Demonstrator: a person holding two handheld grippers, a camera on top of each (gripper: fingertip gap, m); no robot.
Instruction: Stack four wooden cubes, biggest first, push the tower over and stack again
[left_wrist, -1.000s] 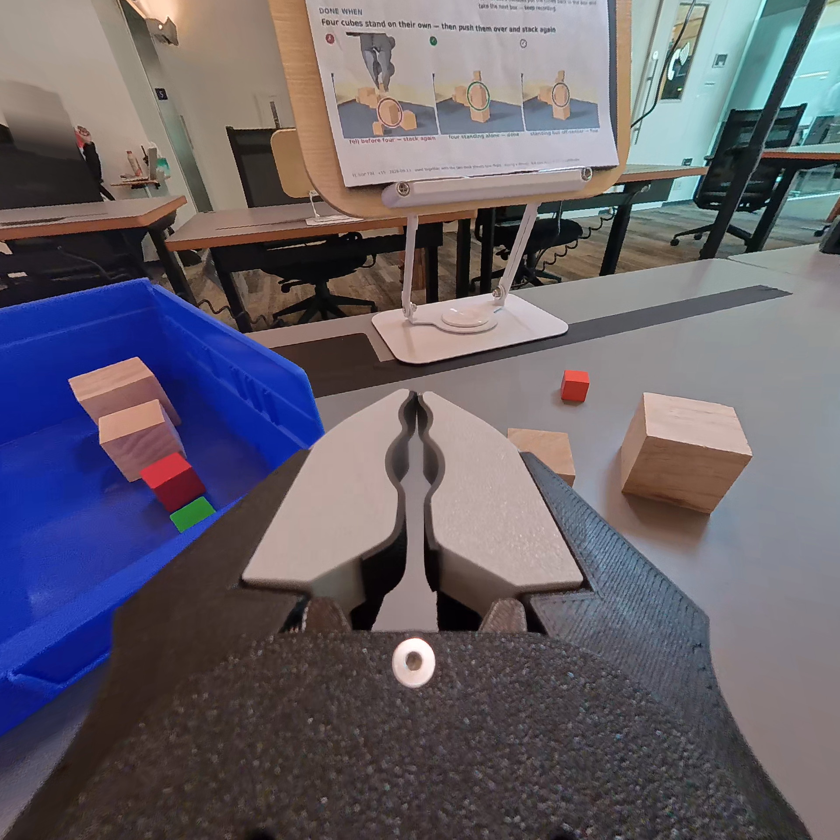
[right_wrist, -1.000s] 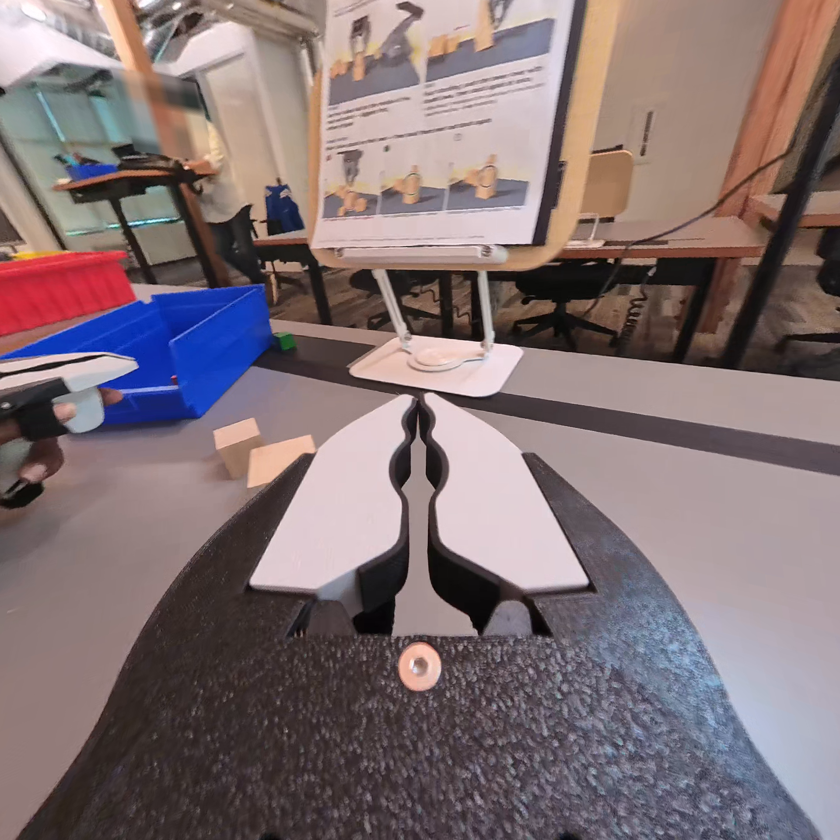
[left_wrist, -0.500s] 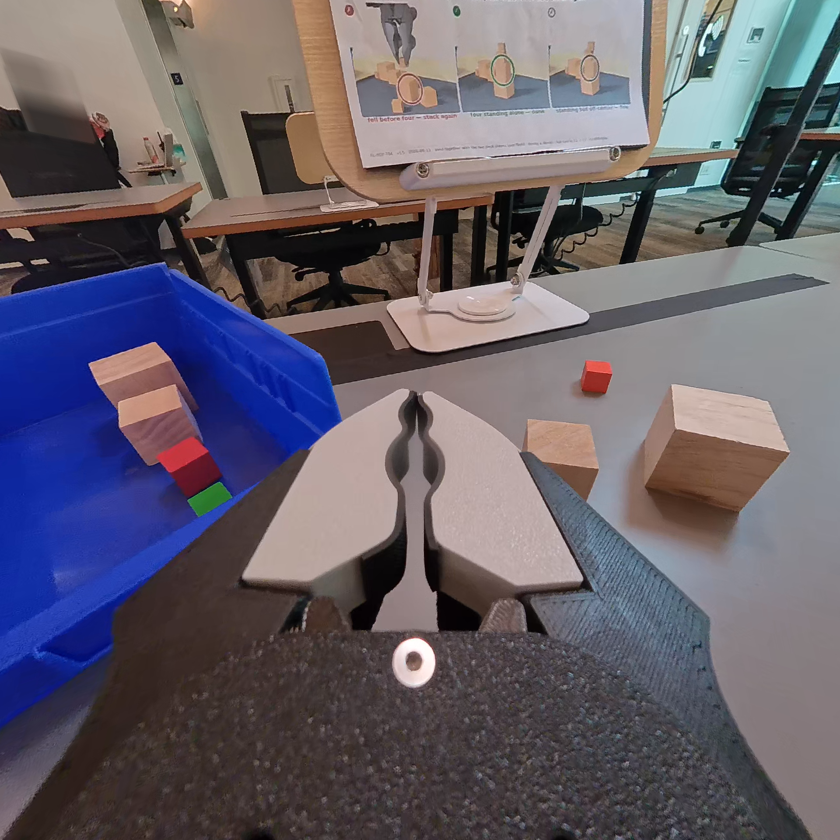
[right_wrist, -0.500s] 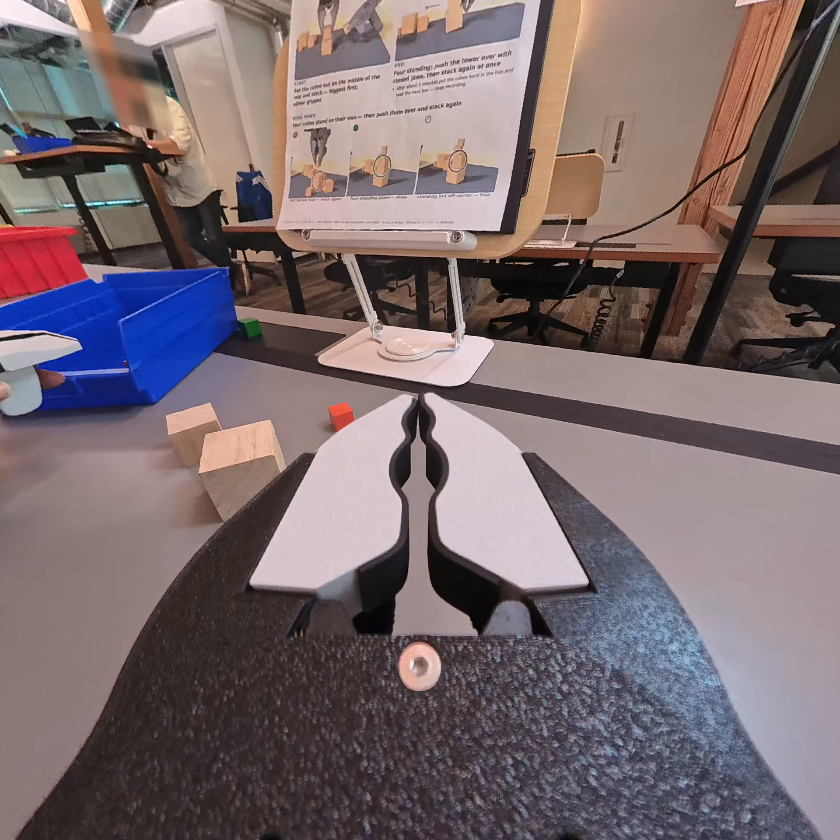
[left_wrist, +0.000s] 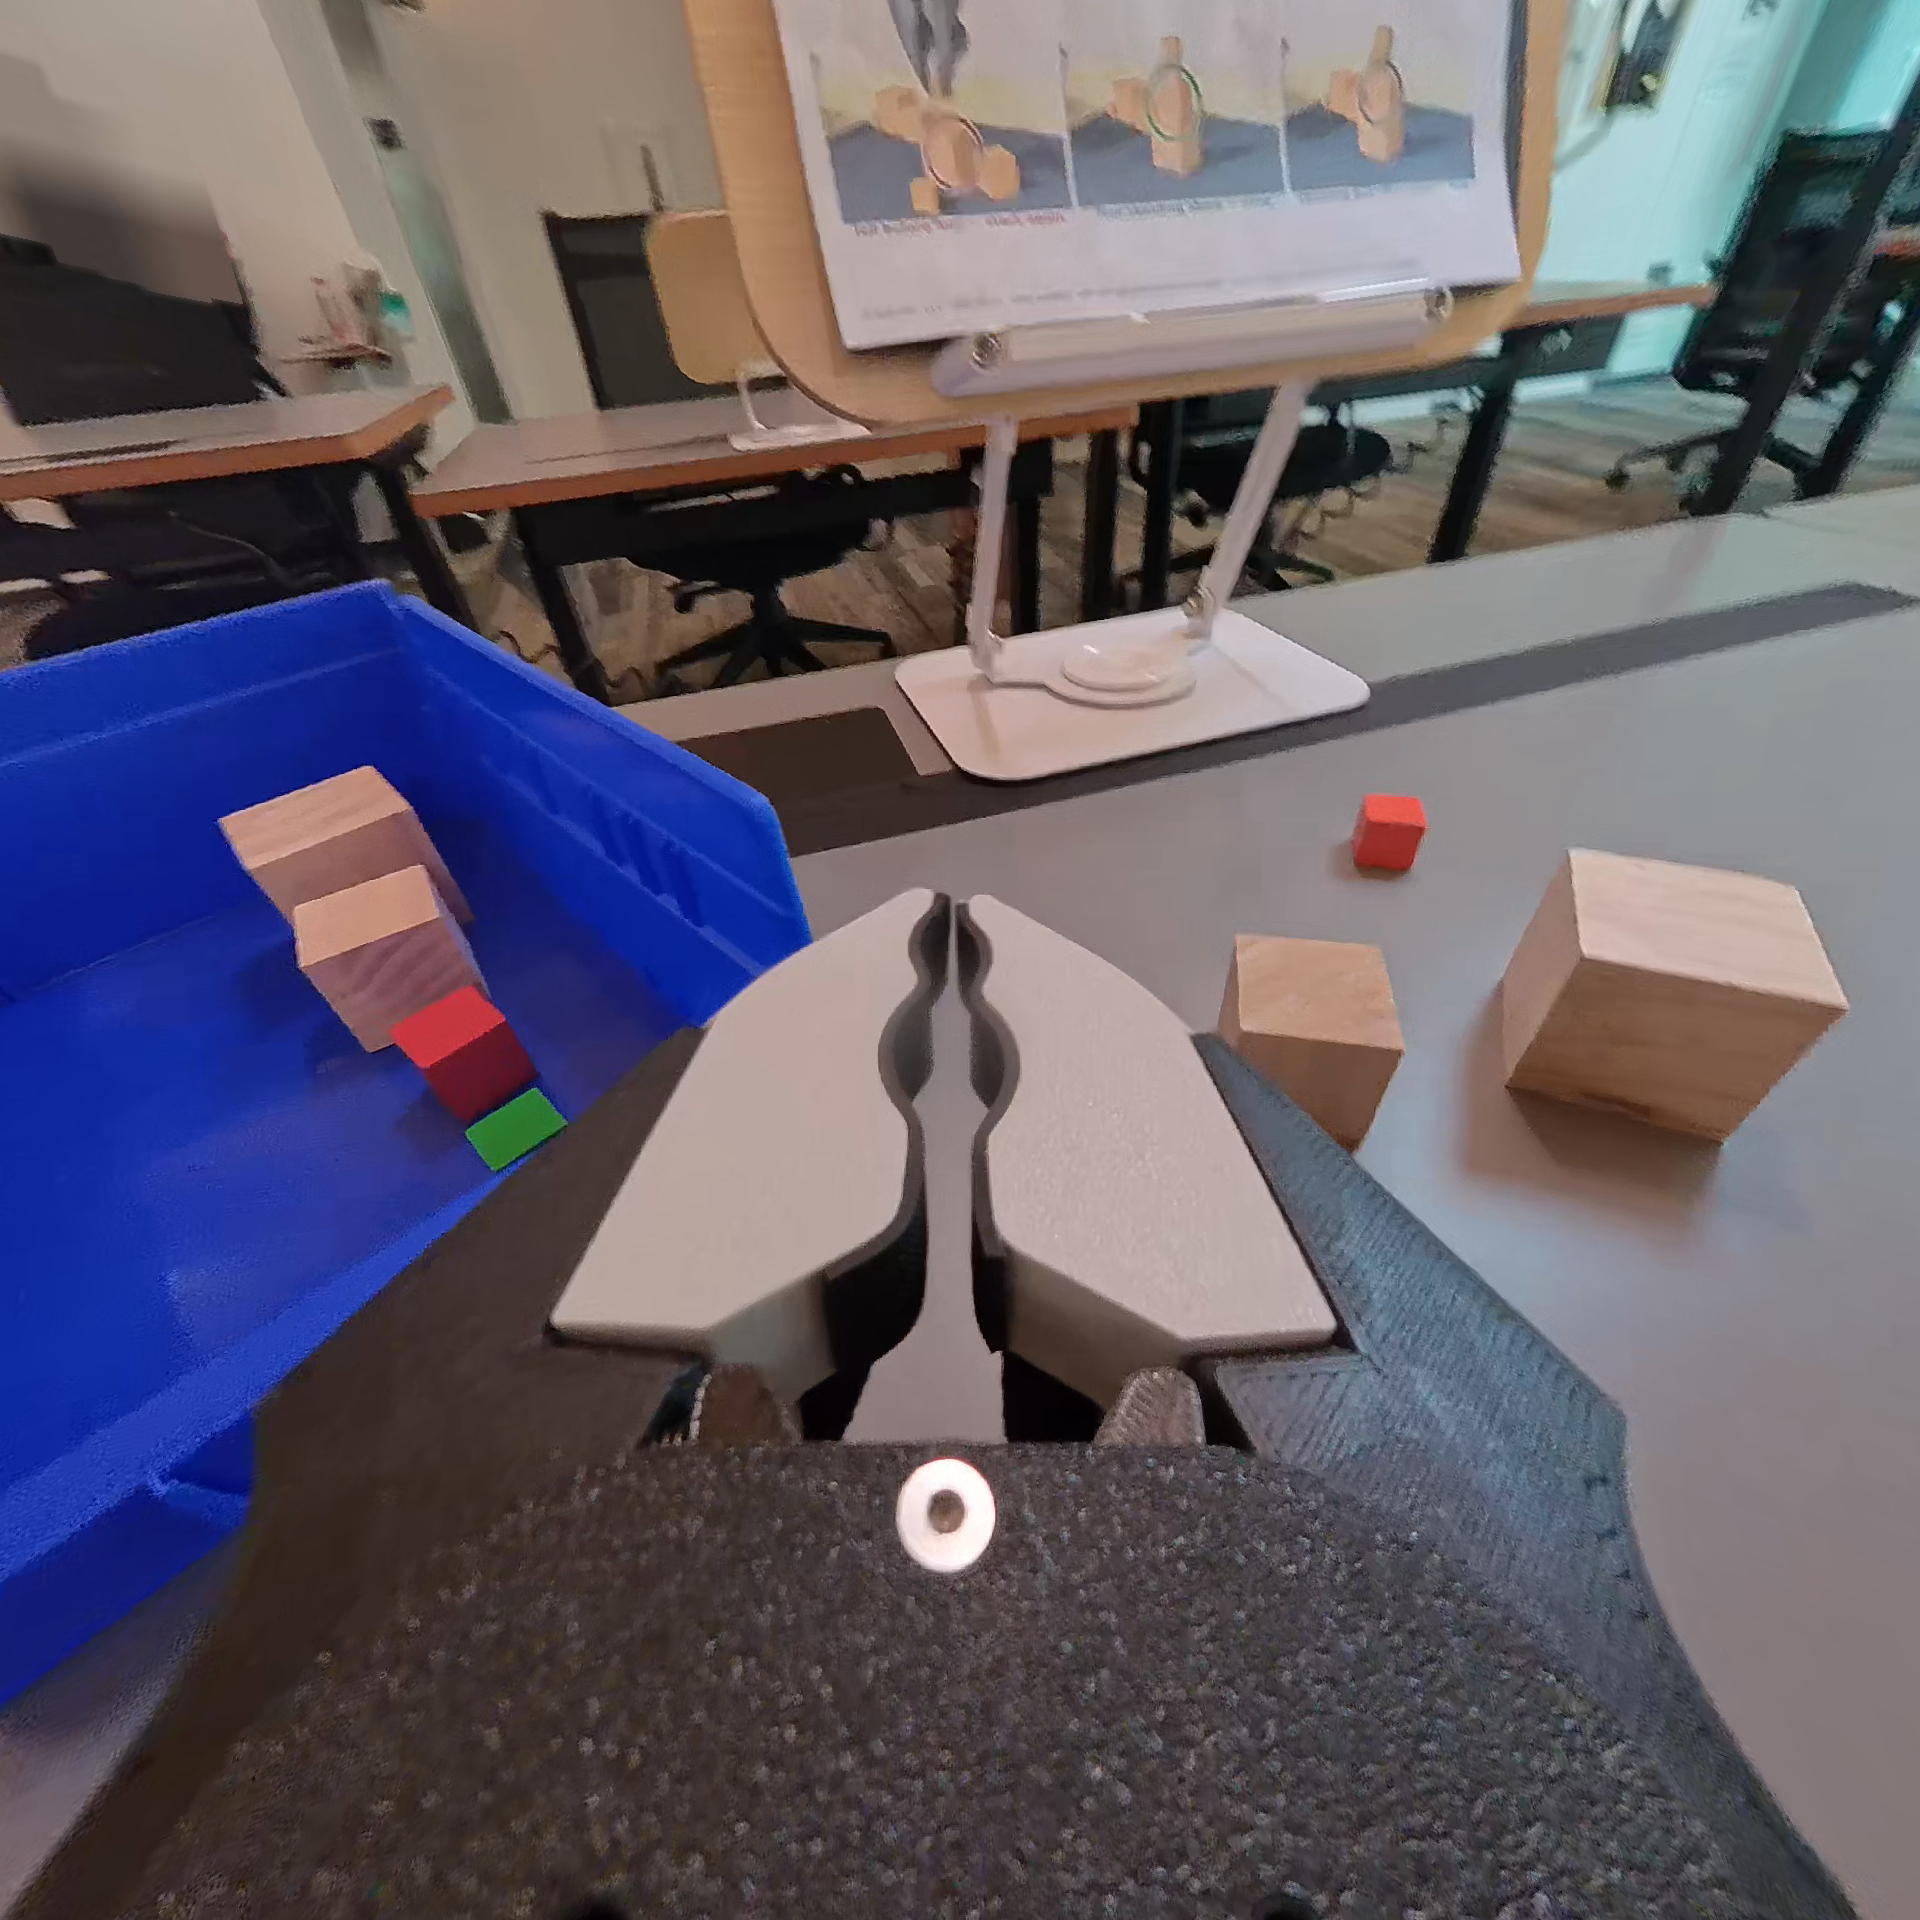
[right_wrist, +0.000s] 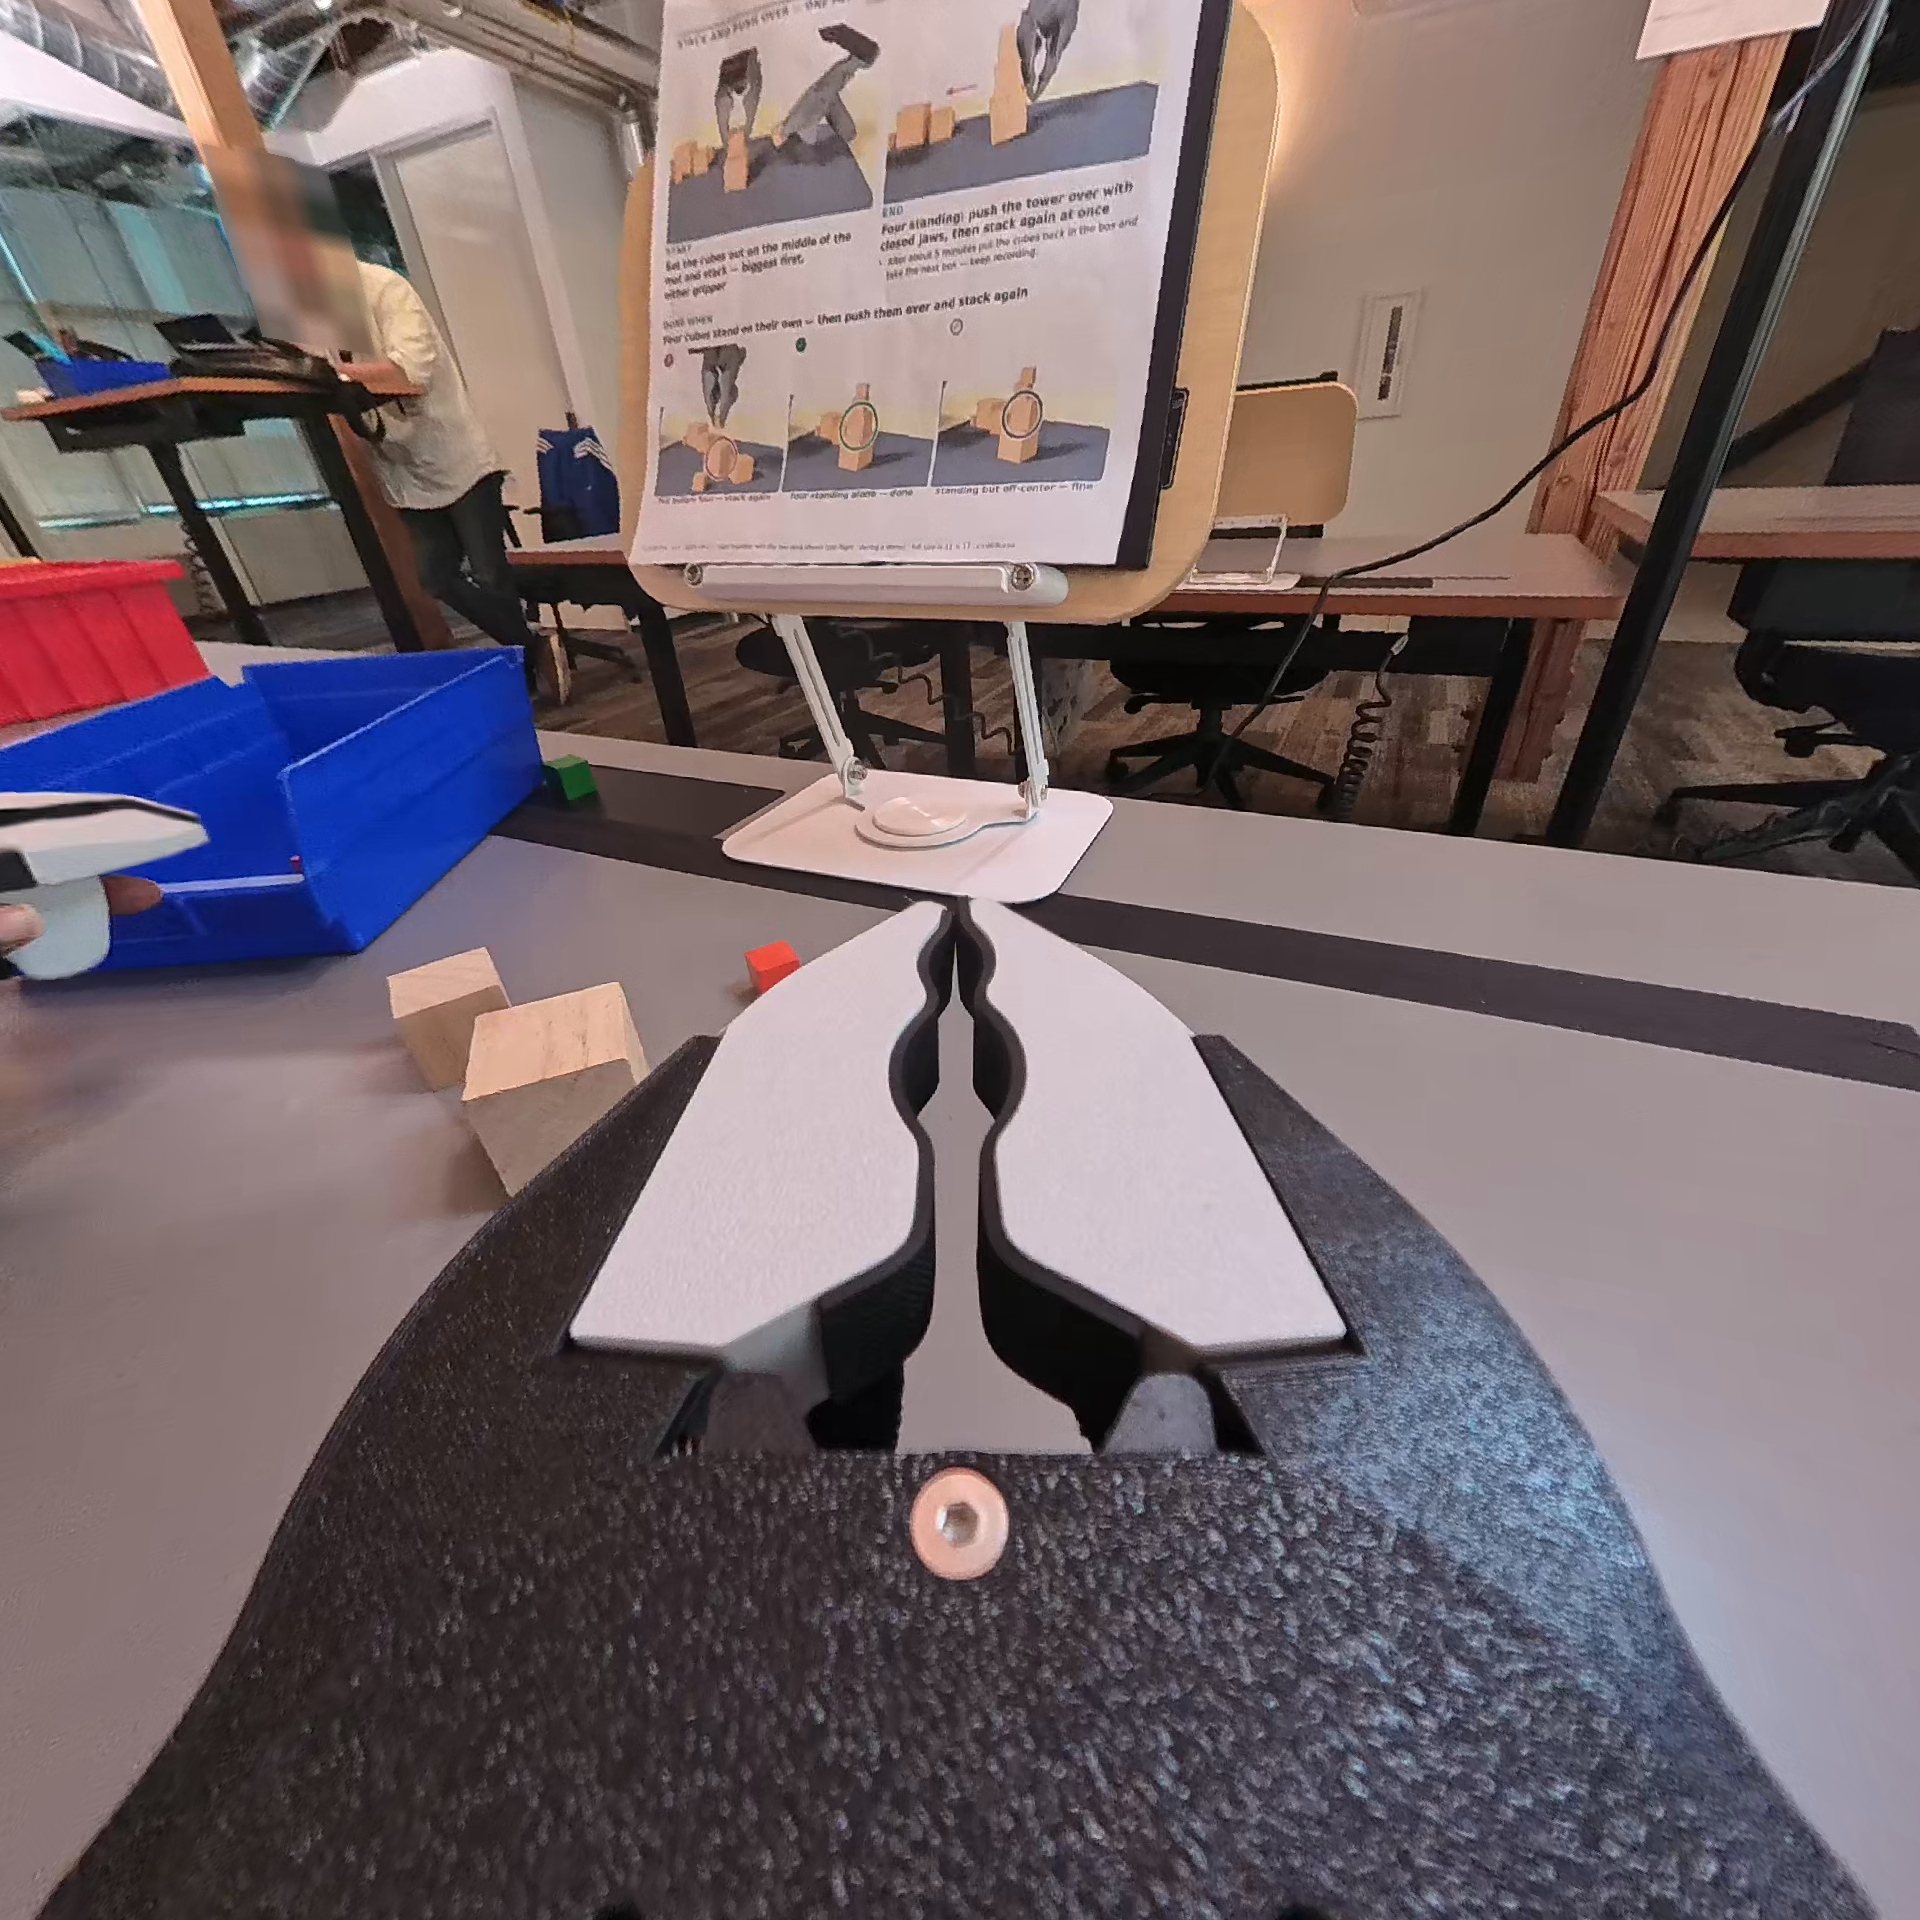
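My left gripper (left_wrist: 952, 906) is shut with nothing between its tips, above the grey table beside the blue bin (left_wrist: 582, 790). In the bin lie two wooden cubes (left_wrist: 353, 914), a red cube (left_wrist: 462, 1049) and a green cube (left_wrist: 514, 1127). On the table to the right stand a small wooden cube (left_wrist: 1309, 1023), a large wooden cube (left_wrist: 1662, 987) and a small red cube (left_wrist: 1389, 829). My right gripper (right_wrist: 958, 914) is shut and empty; the large wooden cube (right_wrist: 551, 1070), small wooden cube (right_wrist: 447, 1003) and red cube (right_wrist: 771, 962) lie to its left.
A document stand (right_wrist: 914, 831) with an instruction sheet stands at the table's back. A green cube (right_wrist: 569, 777) sits behind the blue bin (right_wrist: 395, 769). A red bin (right_wrist: 83, 623) is at far left. A person stands at a desk behind. About 35 cm separates my left fingertips from my right. The left tips stand about 11 cm off the small wooden cube (left_wrist: 1309, 1023). The right camera catches it too, in the right wrist view (right_wrist: 405, 988).
Both grippers stayed shut and empty. The left view shifted so the wooden cubes show more fully on its right. The right view swung, bringing the cubes and red cube closer on its left.
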